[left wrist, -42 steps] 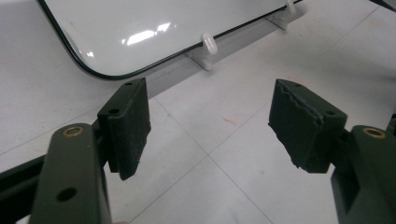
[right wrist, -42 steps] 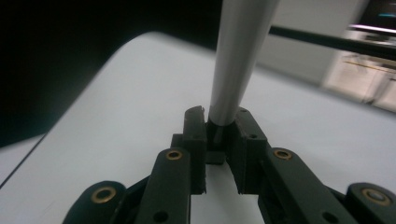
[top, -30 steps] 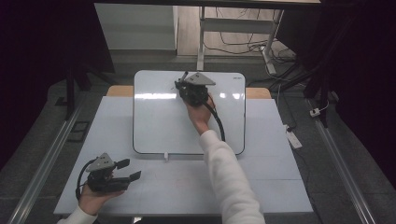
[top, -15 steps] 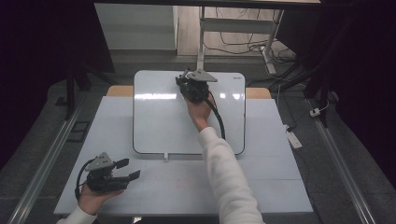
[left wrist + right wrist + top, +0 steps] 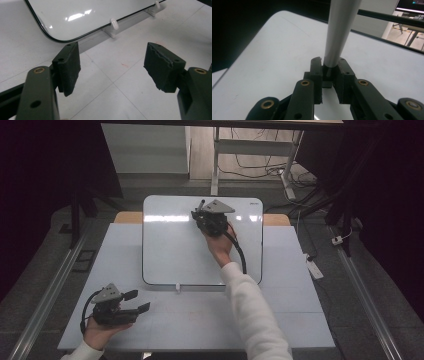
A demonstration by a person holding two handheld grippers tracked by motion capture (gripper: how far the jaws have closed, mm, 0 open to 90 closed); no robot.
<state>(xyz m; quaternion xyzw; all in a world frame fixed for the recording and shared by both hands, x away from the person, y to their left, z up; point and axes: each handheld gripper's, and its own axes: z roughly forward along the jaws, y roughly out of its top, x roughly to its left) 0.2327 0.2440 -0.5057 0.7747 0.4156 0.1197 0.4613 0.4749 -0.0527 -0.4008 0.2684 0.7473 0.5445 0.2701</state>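
A white whiteboard [image 5: 170, 250] with a dark rim lies flat on the far middle of the table. My right gripper [image 5: 201, 212] hovers over the board's far part, shut on a grey tapered marker [image 5: 201, 204] that sticks out beyond the jaws. In the right gripper view the marker [image 5: 338, 30] rises from between the pads of my right gripper [image 5: 329, 65], over the whiteboard [image 5: 274, 50]. My left gripper [image 5: 137, 301] rests near the table's front left corner. In its own view my left gripper [image 5: 112, 62] stands open with nothing between the jaws, short of the whiteboard's [image 5: 75, 15] near corner.
The pale table [image 5: 300, 310] carries the board, which is held by small white clips [image 5: 114, 23] on its near edge. Beyond the table stand a desk frame [image 5: 216, 160] and floor cables. A power strip [image 5: 312, 267] lies on the floor to the right.
The right gripper with the marker has shifted only slightly over the far part of the board. The left hand has stayed where it was.
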